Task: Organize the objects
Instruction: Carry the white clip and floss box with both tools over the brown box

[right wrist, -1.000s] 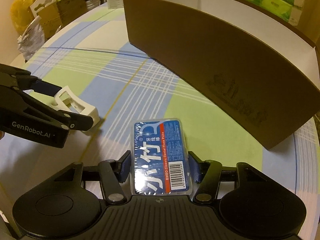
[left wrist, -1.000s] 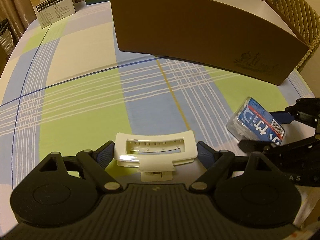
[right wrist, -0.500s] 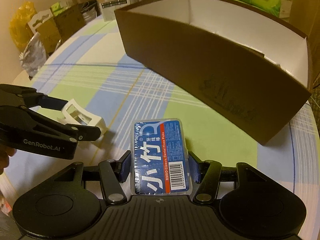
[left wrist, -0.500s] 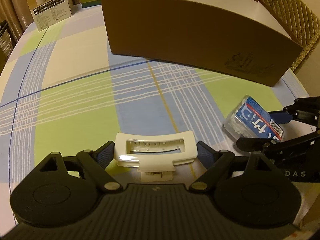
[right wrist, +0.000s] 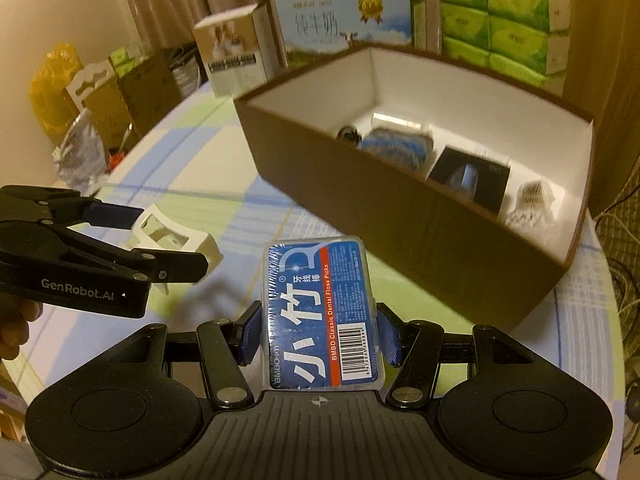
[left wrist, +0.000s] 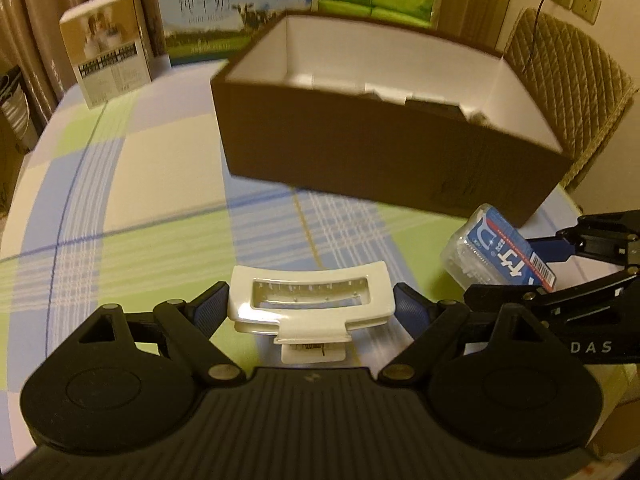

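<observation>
Ahead of your left gripper (left wrist: 310, 308), across the checked tablecloth (left wrist: 160, 240), stands the open brown box (left wrist: 380, 152), and the gripper's blue pads are clamped on the ends of a white hair clip (left wrist: 308, 300), with your other gripper to its right. From your right gripper (right wrist: 320, 332), the pads are closed on the sides of a blue floss pick pack (right wrist: 320, 316), the box (right wrist: 420, 216) lies ahead and slightly right holding several items, and the left gripper (right wrist: 168, 236) with its clip (right wrist: 176, 236) sits to the left.

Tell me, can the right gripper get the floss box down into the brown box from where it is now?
Probably yes. The right gripper is shut on the floss box, the brown box is open-topped ahead, and bare floor shows near its left end.
</observation>
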A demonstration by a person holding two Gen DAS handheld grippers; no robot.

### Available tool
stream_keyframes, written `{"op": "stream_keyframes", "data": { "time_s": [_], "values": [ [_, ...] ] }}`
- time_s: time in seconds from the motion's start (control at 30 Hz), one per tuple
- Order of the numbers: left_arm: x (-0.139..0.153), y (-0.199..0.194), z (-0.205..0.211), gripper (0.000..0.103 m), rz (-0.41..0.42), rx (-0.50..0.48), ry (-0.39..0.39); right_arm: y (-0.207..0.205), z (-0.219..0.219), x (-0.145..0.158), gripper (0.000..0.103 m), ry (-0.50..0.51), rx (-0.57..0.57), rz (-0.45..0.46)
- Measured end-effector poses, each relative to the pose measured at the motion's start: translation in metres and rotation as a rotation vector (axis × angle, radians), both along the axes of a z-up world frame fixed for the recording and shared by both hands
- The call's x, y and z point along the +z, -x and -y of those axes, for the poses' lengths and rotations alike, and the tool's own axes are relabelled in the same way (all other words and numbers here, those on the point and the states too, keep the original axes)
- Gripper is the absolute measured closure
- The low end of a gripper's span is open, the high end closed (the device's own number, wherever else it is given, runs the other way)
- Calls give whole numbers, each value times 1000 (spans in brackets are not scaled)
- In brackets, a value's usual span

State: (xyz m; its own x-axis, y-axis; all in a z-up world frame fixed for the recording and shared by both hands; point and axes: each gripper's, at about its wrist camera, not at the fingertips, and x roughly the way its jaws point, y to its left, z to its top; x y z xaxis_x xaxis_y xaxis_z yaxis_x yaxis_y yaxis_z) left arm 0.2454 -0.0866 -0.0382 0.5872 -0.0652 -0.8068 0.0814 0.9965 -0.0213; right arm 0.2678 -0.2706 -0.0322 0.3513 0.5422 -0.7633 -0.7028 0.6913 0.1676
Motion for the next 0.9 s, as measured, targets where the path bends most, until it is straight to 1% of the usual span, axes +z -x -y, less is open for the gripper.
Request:
{"op": "stream_keyframes", "data": {
  "time_s": [0.27, 0.53, 0.73, 0.9],
  "values": [
    [35, -17, 7, 18, 68, -21, 1, -23, 6, 31, 48, -52, -22, 48],
    [59, -51, 18, 18, 127, -52, -11, -61, 15, 52, 48, -77, -75, 92],
    [69, -84, 27, 18, 159, -69, -21, -96, 21, 60, 48, -77, -119, 125],
    [70, -117, 36, 18, 162, -74, -21, -130, 23, 55, 48, -50, -167, 126]
  ]
}}
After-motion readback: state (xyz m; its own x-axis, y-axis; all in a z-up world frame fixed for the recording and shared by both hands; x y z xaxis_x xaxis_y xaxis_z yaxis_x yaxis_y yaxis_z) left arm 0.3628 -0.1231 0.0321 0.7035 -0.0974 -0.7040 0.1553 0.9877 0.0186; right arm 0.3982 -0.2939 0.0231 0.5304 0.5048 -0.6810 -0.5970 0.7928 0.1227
